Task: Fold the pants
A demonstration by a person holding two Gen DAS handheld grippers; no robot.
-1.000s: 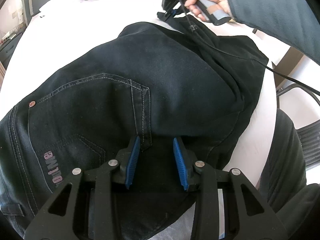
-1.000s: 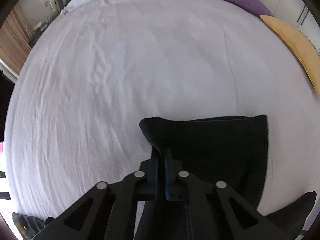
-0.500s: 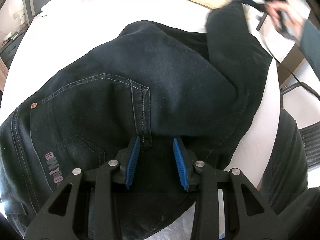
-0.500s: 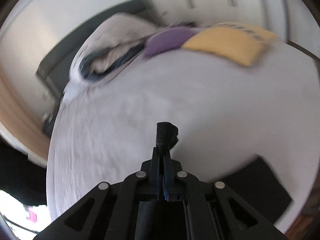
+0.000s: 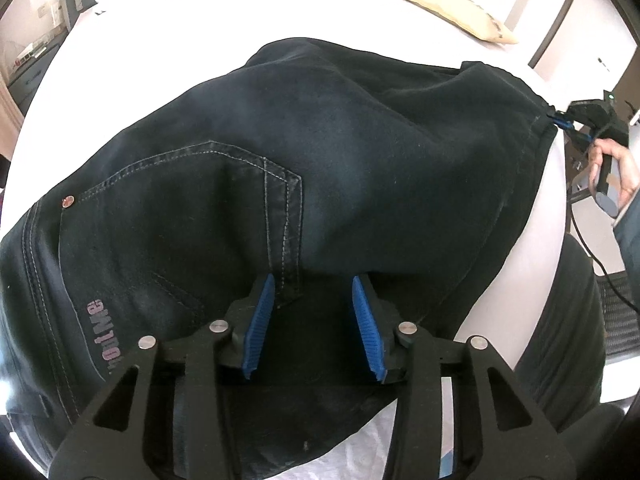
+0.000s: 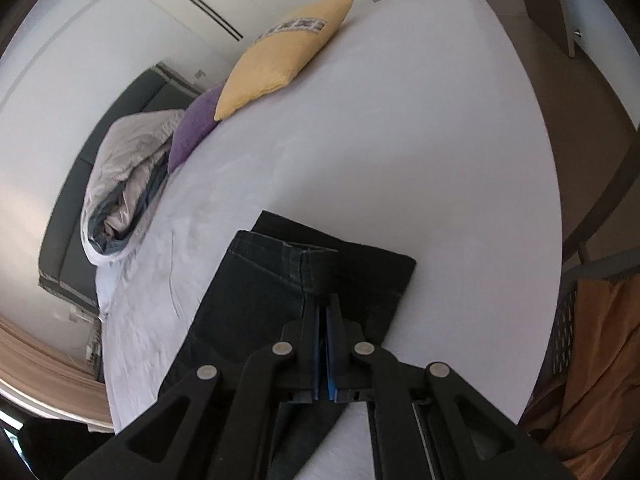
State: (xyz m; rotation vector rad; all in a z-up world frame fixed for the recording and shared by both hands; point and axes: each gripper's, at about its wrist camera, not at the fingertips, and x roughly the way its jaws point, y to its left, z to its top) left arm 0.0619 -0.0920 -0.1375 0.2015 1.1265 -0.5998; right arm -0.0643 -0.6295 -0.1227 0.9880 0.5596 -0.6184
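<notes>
Black jeans (image 5: 320,152) lie on a white bed (image 5: 180,20), seat side up with a back pocket and a pink logo showing. My left gripper (image 5: 312,304) is open, its blue pads resting on the seat of the jeans near the pocket corner. My right gripper (image 6: 323,312) is shut on the hem end of the pant legs (image 6: 300,272), which lie flat on the sheet. In the left wrist view the right gripper (image 5: 560,122) shows at the far right edge of the jeans, holding the hem.
A yellow pillow (image 6: 284,52), a purple pillow (image 6: 196,124) and a bundled grey duvet (image 6: 128,176) lie at the head of the bed. A basket with orange cloth (image 6: 592,352) stands beside the bed. A dark chair (image 5: 616,308) is at the right.
The right gripper has swung the pant leg ends from the far side of the bed over to the right, laying the hem down flat. The left gripper has stayed put, open.
</notes>
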